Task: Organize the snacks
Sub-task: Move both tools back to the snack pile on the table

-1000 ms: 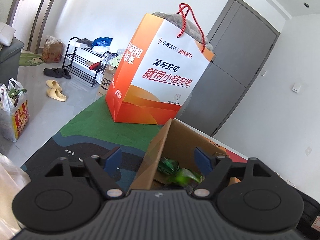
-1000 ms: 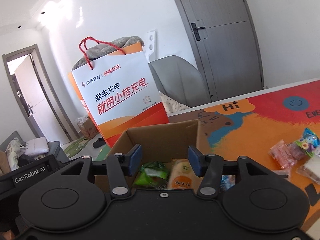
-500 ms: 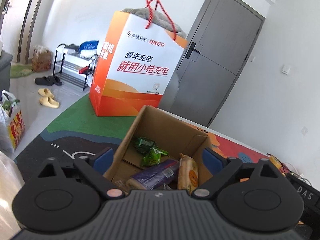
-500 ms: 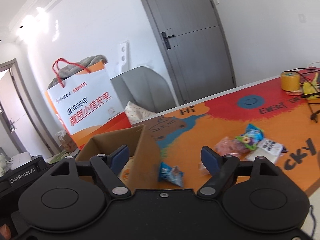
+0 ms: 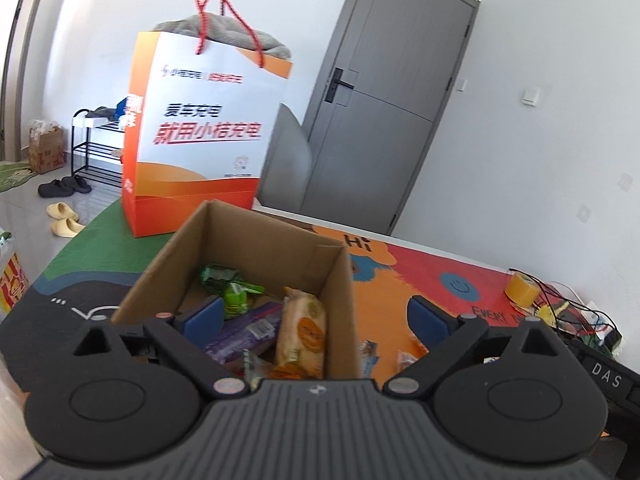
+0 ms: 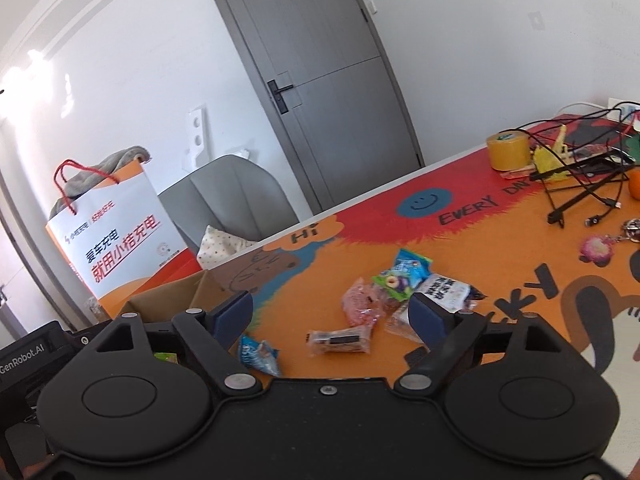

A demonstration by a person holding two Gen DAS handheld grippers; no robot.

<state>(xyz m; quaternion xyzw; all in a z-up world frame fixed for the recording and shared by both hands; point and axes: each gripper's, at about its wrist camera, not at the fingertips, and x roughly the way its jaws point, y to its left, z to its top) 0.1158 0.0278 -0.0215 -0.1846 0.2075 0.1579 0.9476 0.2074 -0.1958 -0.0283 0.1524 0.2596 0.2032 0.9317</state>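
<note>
Cardboard box (image 5: 256, 248) sits lower centre of the left wrist frame, open top, on the printed mat (image 5: 400, 276). Inside: green packet (image 5: 224, 280) toward the back, purple packet (image 5: 244, 332) in the middle, orange-label bread pack (image 5: 302, 330) leaning upright against the box's right wall.

In the right wrist frame only the box's corner (image 6: 176, 300) shows, lower left. Loose snacks lie on the mat to its right: blue packet (image 6: 258, 354) just beside the box, dark bar in clear wrap (image 6: 340, 340) at centre, pink packet (image 6: 360, 304) above it, blue-green candy bag (image 6: 404, 274) touching the pink one, white packet with black text (image 6: 448, 292) to its right.

Left gripper (image 5: 316, 318): jaws wide apart, nothing between them; left pad (image 5: 200, 316) sits in front of the box interior, the right one over the mat outside the box.
Right gripper (image 6: 332, 314): jaws wide apart, empty, framing the loose snack pile.

Orange-white paper bag (image 5: 204, 132) stands upright behind the box, upper left of the left wrist frame, grey fabric (image 5: 224, 32) bulging from the top. Grey door (image 6: 320, 92) upper centre of the right wrist frame. Yellow tape roll (image 6: 508, 150) and tangled black cables (image 6: 576, 188) at the right edge. Shoe rack (image 5: 96, 140) and slippers (image 5: 64, 216) on the floor at left of the left wrist frame.
</note>
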